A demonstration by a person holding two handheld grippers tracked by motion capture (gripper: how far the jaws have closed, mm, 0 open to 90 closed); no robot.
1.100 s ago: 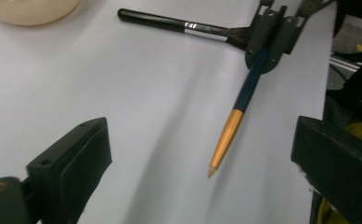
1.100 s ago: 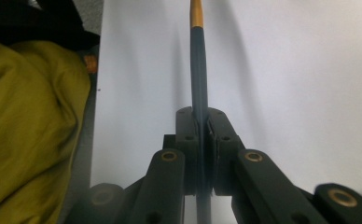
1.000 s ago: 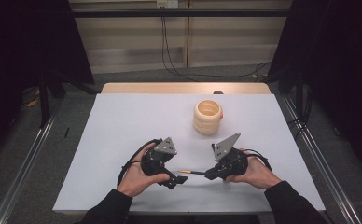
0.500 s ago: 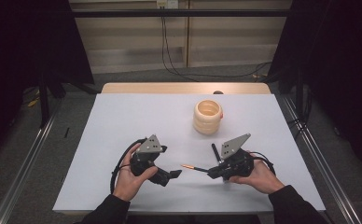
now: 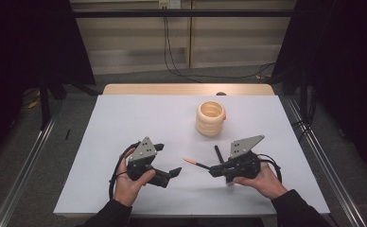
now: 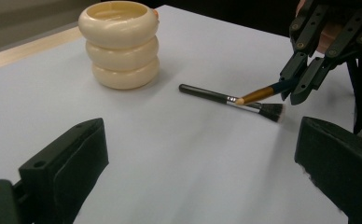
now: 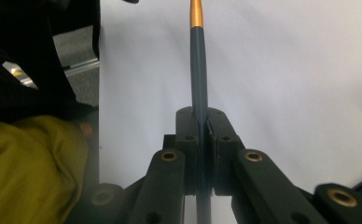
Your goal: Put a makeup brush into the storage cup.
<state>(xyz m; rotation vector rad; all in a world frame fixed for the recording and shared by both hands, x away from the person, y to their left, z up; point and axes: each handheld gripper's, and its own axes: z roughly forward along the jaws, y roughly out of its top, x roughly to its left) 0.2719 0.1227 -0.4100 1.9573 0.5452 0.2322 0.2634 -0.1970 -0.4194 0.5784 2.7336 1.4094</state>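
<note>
My right gripper (image 5: 213, 170) is shut on a thin dark brush handle with an orange end (image 5: 191, 162), held low over the white table and pointing left. The right gripper view shows the handle (image 7: 198, 70) clamped between that gripper's (image 7: 201, 119) jaws. My left gripper (image 5: 168, 160) stands open and empty to the left of the orange tip, apart from it. A black makeup brush (image 5: 218, 153) lies flat beside the right gripper; its bristles (image 6: 271, 111) face the right gripper (image 6: 295, 91). A cream ribbed holder (image 5: 210, 118) stands upright behind them. The left gripper (image 6: 200, 144) looks at the holder (image 6: 119, 44).
The white table (image 5: 125, 118) has free room on its left half and along the front edge. A wooden strip (image 5: 172, 89) runs along the far edge. Metal rails (image 5: 28, 161) flank the table on the floor. An olive cloth (image 7: 30, 163) sits at the right gripper view's lower left.
The two grippers were close together around the thin brush; the left gripper has drawn back to the left, empty. The right gripper shifted slightly right, still holding the brush.
</note>
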